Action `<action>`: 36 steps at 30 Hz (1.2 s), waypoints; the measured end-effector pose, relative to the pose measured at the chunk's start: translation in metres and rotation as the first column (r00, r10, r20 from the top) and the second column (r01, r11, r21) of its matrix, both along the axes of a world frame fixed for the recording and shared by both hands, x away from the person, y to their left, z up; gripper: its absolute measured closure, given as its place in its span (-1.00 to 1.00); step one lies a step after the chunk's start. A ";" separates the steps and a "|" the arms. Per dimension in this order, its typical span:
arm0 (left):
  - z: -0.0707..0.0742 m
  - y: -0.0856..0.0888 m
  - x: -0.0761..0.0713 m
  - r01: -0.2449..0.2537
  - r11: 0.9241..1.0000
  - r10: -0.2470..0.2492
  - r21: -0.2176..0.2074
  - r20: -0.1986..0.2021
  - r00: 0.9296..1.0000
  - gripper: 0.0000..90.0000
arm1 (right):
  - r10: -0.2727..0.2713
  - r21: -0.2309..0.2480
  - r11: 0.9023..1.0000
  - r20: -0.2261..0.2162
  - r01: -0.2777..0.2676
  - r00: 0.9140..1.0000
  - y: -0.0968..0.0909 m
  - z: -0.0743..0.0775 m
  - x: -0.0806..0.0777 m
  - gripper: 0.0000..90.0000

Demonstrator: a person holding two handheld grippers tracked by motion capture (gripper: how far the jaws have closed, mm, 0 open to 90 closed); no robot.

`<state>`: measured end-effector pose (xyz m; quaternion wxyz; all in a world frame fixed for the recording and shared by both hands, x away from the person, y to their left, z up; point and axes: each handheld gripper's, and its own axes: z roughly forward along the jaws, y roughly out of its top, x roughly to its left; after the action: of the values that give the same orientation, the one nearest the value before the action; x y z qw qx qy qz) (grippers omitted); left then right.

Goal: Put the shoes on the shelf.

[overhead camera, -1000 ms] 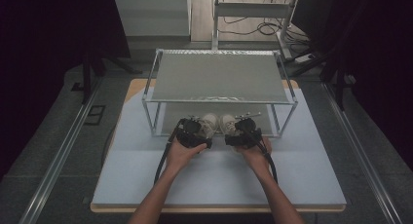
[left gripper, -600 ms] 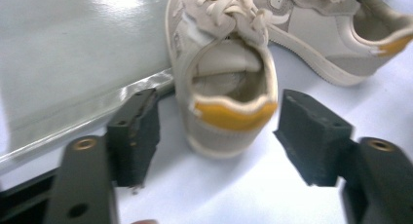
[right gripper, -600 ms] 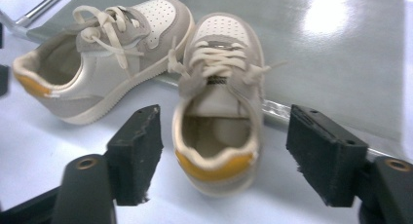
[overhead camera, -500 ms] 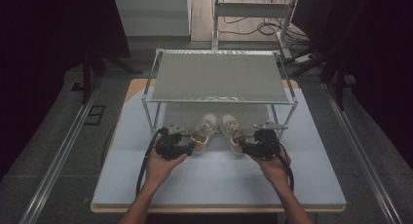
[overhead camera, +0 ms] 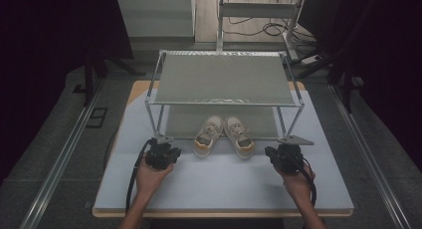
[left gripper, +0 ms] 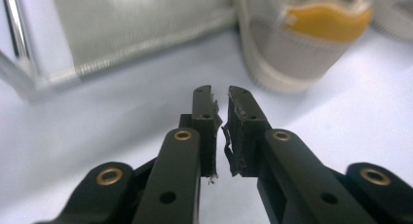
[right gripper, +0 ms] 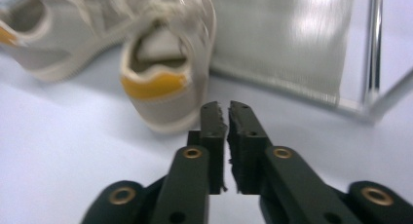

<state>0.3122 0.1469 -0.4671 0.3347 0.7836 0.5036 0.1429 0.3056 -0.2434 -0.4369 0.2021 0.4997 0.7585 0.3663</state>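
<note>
A pair of beige sneakers (overhead camera: 224, 136) with yellow heel tabs sits side by side on the pale blue mat (overhead camera: 219, 181), toes tucked under the front edge of the two-tier metal rack (overhead camera: 224, 79). The left gripper (overhead camera: 162, 155) and right gripper (overhead camera: 285, 157) rest well apart on either side of the pair — both jaws have just closed on nothing, touching neither shoe

Two beige fabric sneakers with yellow heel tabs (overhead camera: 224, 135) sit on the table. One two-tier metal wire-mesh rack (overhead camera: 224, 79) stands there. Two black handheld grippers.
</note>
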 end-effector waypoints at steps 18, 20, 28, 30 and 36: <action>-0.015 -0.021 0.017 0.014 0.999 -0.013 0.030 -0.026 1.000 0.82 | -0.006 -0.011 1.000 -0.087 0.005 0.996 0.016 -0.041 0.024 0.89; -0.015 -0.024 0.020 0.019 0.999 -0.019 0.030 -0.023 1.000 0.81 | -0.003 -0.014 1.000 -0.092 0.001 0.996 0.020 -0.042 0.027 0.89; -0.009 -0.043 0.023 0.059 0.997 -0.058 0.042 -0.011 0.998 0.83 | 0.016 -0.008 1.000 -0.090 -0.017 0.996 0.029 -0.043 0.029 0.90; -0.008 -0.044 0.023 0.065 0.998 -0.065 0.026 -0.012 0.998 0.81 | 0.023 -0.010 1.000 -0.085 -0.024 0.996 0.033 -0.043 0.028 0.90; -0.003 -0.057 0.024 0.086 0.996 -0.086 0.001 -0.009 0.996 0.80 | 0.044 0.000 0.999 -0.079 -0.044 0.996 0.046 -0.043 0.028 0.90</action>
<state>0.3360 0.0901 -0.4704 0.3375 0.8054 0.4709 0.1252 0.3337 -0.1977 -0.4797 0.1641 0.4967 0.7771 0.3500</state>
